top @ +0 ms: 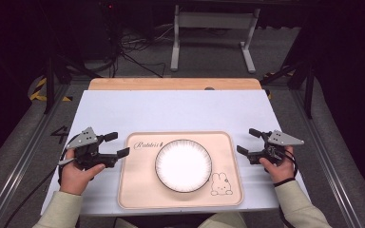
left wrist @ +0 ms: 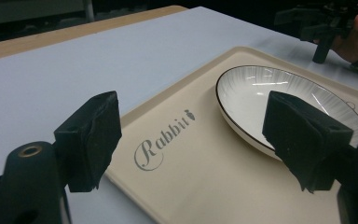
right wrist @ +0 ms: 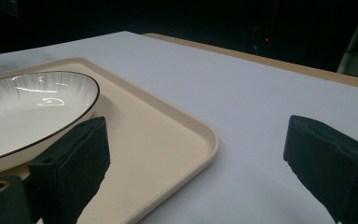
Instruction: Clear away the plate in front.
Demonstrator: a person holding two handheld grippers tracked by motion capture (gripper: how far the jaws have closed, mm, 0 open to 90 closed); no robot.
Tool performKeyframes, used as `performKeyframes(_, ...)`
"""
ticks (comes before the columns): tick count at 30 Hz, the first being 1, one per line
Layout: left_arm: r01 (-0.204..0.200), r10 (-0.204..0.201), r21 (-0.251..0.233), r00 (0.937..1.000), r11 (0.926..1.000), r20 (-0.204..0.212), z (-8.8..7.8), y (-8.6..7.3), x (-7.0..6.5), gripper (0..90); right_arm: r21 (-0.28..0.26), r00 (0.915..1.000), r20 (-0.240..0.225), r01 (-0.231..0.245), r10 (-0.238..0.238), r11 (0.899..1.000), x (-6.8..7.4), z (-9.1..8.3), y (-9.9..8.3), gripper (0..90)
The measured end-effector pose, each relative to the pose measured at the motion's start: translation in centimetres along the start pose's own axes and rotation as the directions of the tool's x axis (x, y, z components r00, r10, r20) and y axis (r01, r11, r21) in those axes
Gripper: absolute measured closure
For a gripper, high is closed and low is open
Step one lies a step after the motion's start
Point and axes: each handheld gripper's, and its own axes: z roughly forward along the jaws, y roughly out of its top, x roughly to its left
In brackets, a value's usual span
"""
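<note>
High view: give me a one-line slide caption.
A white plate sits on a beige tray, flanked by the open left gripper and open right gripper.

We see white table cover (top: pixel 171 111) over wooden tabletop, bare wood strip (top: pixel 173 84) at far edge. Behind it, white metal stand (top: pixel 214 35) on grey floor, black cables (top: pixel 133 52) tangled at far left. We note yellow-black tape (top: pixel 40 90) on floor left, dark tripod legs (top: pixel 294 71) right, dim background.

A lab: dark curtains, floor cables (top: pixel 138 57), metal framing (top: pixel 14 171).
</note>
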Motion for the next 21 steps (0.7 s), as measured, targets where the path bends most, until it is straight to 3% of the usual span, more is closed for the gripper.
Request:
performKeyframes(8, -0.034, 0.034, -0.021, 0.9992, 0.9992, -0.021, -0.7, -1.5, 0.7, 15.7, -0.005, 0.9999, -0.015, 0.001, -0.001, 1.000, 0.0, 0.0, 0.0, 5.1)
performKeyframes(16, 0.013, -0.014, -0.043, 0.9998, 0.9990, -0.011, -1.0, -2.9, 1.4, 11.5, -0.008, 0.9998, -0.021, 0.001, -0.001, 1.000, -0.1, -0.1, 0.0, 4.8)
performKeyframes(21, 0.084, -0.085, -0.089, 0.9963, 0.9925, -0.008, -1.0, -4.1, 2.4, 9.4, -0.009, 0.9996, -0.026, 0.003, -0.003, 1.000, -0.1, -0.1, 0.0, 4.7)
